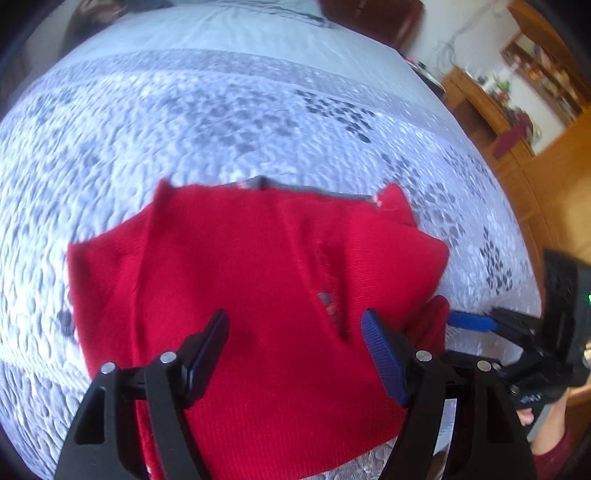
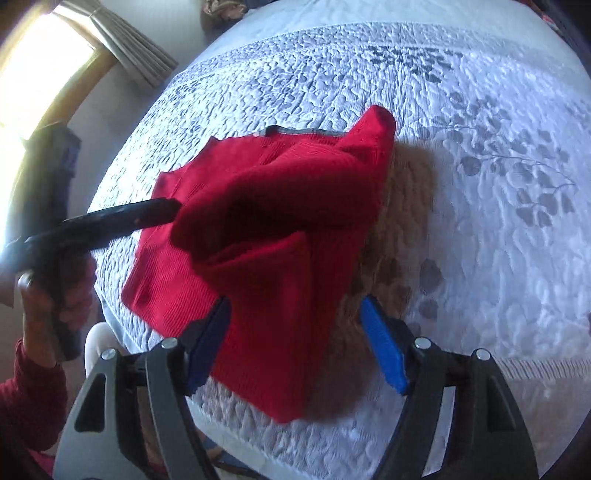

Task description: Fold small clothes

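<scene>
Red top (image 1: 258, 266) lay partly folded on the bed (image 1: 184, 122); left gripper (image 1: 293, 328) and right gripper (image 2: 295, 314) jaws wide apart, empty.

A bed (image 1: 221, 122) fills most of both views, covered by a white quilted spread (image 2: 480, 221) with grey leaf patterns. In the left wrist view, far right, a wooden dresser (image 1: 480, 107) stands against a white wall (image 1: 461, 26), with cluttered shelves (image 1: 546, 70) above it and a wooden floor (image 1: 554, 177) beside the bed. In the right wrist view, far left, bright daylight comes through a window (image 2: 40, 70) with a wooden frame and a beige curtain (image 2: 129, 48) gathered at its right side.
</scene>
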Motion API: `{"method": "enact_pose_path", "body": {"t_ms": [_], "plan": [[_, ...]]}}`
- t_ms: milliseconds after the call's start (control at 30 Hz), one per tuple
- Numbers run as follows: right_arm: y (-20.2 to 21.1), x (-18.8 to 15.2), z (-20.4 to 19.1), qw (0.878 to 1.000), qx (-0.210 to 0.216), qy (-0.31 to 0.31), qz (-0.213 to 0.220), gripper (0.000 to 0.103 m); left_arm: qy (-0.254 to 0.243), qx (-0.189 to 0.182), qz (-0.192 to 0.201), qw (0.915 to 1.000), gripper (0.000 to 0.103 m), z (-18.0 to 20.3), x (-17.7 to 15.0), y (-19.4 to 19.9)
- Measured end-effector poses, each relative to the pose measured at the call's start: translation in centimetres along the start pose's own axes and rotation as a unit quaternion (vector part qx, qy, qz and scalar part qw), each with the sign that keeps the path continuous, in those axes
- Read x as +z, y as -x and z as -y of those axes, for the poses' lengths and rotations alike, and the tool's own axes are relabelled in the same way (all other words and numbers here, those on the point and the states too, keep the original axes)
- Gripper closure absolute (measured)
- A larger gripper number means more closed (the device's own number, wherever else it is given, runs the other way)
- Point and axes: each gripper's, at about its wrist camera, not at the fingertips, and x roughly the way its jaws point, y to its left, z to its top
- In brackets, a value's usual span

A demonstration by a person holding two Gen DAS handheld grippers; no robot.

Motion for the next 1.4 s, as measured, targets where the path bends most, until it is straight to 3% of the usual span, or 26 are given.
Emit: {"method": "enact_pose_path", "body": {"t_ms": [67,100,167,233,400,500,600,733,800,900,967,1000,1033,1100,1200,1300,1400], "plan": [[-0.5,0.6,0.1,1.000,-0.002,0.005,0.002,0.031,-0.014,0.011,-0.001,0.9998,0.029,1.0,0.5,-0.4],[-0.7,0.9,0.0,1.000,0.004,0.011,0.002,0.037,-0.017,0.014,-0.001,0.9998,0.029,1.2,0.6,-0.4],[-1.0,1.2,-0.3,0.999,0.020,0.023,-0.010,0.058,-0.023,0.019,-0.001,0.9996,0.029,1.8,1.1,-0.7],[-0.8,1.1,-0.8,0.999,0.028,0.031,-0.015,0.097,-0.028,0.020,-0.001,0.9994,0.029,2.2,1.5,-0.8],[2.1,-1.2,-3.2,0.993,0.104,0.047,0.005,0.097,-0.068,0.025,0.015,0.9973,0.029,3.9,1.9,0.1],[2.6,-2.5,-4.9,0.992,0.110,0.062,0.004,0.097,-0.111,0.029,0.022,0.9932,0.029,5.6,1.8,0.4],[2.4,-3.8,-5.6,0.991,0.125,0.056,0.002,0.097,-0.184,0.058,0.030,0.9807,0.028,8.6,1.5,0.1],[1.5,-5.1,-5.8,0.990,0.139,0.039,-0.004,0.097,-0.280,0.084,0.021,0.9561,0.028,12.4,1.3,-1.4],[1.1,-5.3,-5.8,0.989,0.147,0.030,-0.007,0.097,-0.311,0.130,0.015,0.9414,0.028,13.5,1.5,-3.0],[1.2,-5.3,-5.8,0.988,0.151,0.026,-0.005,0.097,-0.333,0.160,0.012,0.9293,0.028,14.1,1.7,-4.5],[1.3,-5.2,-5.7,0.988,0.153,0.023,-0.004,0.097,-0.331,0.153,0.003,0.9310,0.028,14.1,1.9,-5.3],[1.5,-5.1,-5.6,0.988,0.154,0.021,-0.003,0.097,-0.328,0.146,-0.004,0.9335,0.037,13.9,2.0,-5.7],[1.6,-5.0,-5.5,0.988,0.154,0.020,-0.002,0.097,-0.321,0.137,-0.011,0.9369,0.065,13.6,2.0,-5.9],[1.9,-4.9,-5.6,0.988,0.153,0.020,0.001,0.097,-0.271,0.110,-0.034,0.9558,0.089,12.4,2.8,-6.5],[2.4,-5.0,-5.6,0.988,0.152,0.021,0.005,0.097,-0.188,0.064,-0.015,0.9799,0.093,9.8,3.8,-5.2],[2.7,-5.2,-5.7,0.988,0.152,0.023,0.006,0.097,-0.122,0.024,0.014,0.9921,0.094,6.9,4.2,-2.8],[2.1,-5.3,-5.9,0.988,0.150,0.028,0.000,0.097,-0.066,0.006,0.016,0.9977,0.094,3.6,4.5,-2.3]]}}
